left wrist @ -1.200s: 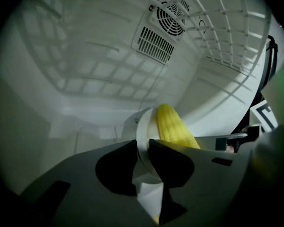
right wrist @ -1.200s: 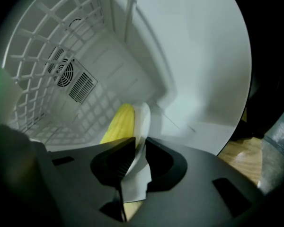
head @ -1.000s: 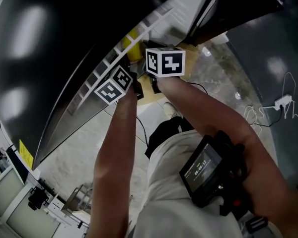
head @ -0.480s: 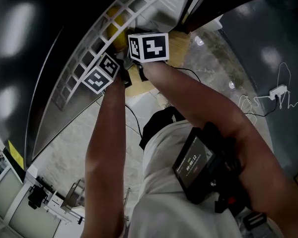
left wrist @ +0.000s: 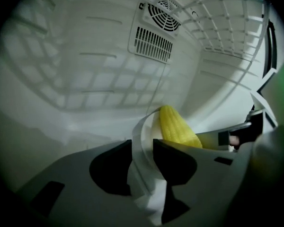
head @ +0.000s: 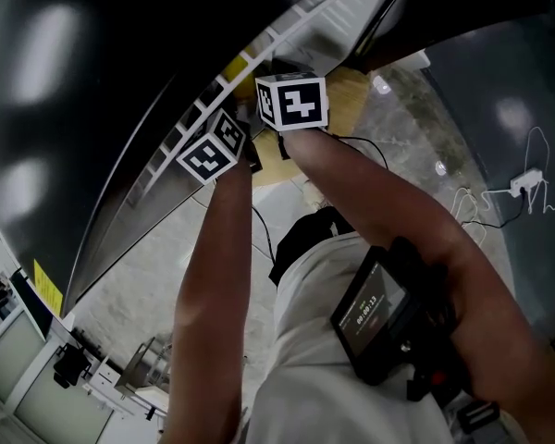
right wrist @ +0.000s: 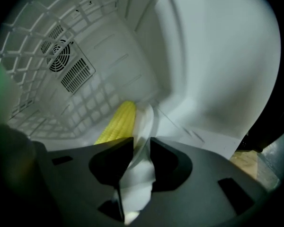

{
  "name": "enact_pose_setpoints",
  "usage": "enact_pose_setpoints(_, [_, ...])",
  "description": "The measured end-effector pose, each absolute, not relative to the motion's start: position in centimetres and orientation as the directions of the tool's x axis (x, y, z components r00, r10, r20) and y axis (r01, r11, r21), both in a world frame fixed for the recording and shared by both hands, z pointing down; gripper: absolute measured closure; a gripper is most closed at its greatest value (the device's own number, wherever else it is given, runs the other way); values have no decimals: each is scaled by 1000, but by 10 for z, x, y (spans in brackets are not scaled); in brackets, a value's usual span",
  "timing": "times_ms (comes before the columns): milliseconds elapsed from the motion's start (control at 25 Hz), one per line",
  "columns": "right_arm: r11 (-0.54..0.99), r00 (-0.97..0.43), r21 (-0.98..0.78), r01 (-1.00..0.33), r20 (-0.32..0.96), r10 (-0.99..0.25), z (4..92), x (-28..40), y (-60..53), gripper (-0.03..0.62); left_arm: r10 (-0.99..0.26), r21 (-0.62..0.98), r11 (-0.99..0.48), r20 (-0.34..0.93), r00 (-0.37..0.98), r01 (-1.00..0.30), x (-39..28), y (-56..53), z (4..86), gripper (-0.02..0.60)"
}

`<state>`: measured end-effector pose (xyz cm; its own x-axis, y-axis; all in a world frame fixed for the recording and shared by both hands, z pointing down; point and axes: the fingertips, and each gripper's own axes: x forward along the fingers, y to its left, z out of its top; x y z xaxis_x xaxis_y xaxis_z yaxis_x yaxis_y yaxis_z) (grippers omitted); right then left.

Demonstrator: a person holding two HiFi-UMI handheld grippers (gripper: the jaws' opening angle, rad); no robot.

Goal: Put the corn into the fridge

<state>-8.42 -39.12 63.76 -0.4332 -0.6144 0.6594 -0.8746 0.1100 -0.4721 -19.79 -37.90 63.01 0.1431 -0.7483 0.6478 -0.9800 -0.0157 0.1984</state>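
A yellow corn cob [left wrist: 179, 131] lies on a white plate [left wrist: 141, 141] inside the white fridge [left wrist: 85, 79]; the right gripper view shows the corn [right wrist: 117, 122] too. My left gripper [left wrist: 143, 148] has the plate's rim between its jaws, which are opening. My right gripper [right wrist: 141, 148] is shut on the opposite rim of the plate [right wrist: 143, 126]. In the head view both marker cubes, left [head: 213, 151] and right [head: 293, 102], sit at the fridge mouth, and a bit of the corn [head: 236, 63] shows beyond them.
A fan grille and vent [left wrist: 154, 41] sit on the fridge's back wall under a wire shelf [left wrist: 227, 22]. The dark fridge door [head: 74, 109] stands at the left. A wooden board [head: 347, 91], cables and a power strip [head: 527, 183] lie on the floor.
The head view has swung a little. Both marker cubes have rolled slightly but stay at the fridge mouth.
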Motion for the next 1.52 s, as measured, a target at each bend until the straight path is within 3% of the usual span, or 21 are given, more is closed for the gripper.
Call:
enact_pose_setpoints(640, [168,-437,-454,-875,590,-679,618,-66,-382,502,-798,141,-79,584,147,-987,-192,-350,605,462])
enact_pose_setpoints(720, [177,-435,-446,-877,585,-685,615,-64,-382,533,-804,143,-82,575,151,-986,-192,-344,602,465])
enact_pose_setpoints(1000, [205,-450,-445,-872,561,-694,604,-59,-373,585,-823,155,-87,545,159,-984,-197,-328,587,572])
enact_pose_setpoints(1520, [335,-561,-482,-809,465,-685,570,-59,-344,585,-836,235,-150,489,250,-960,-190,-294,563,574])
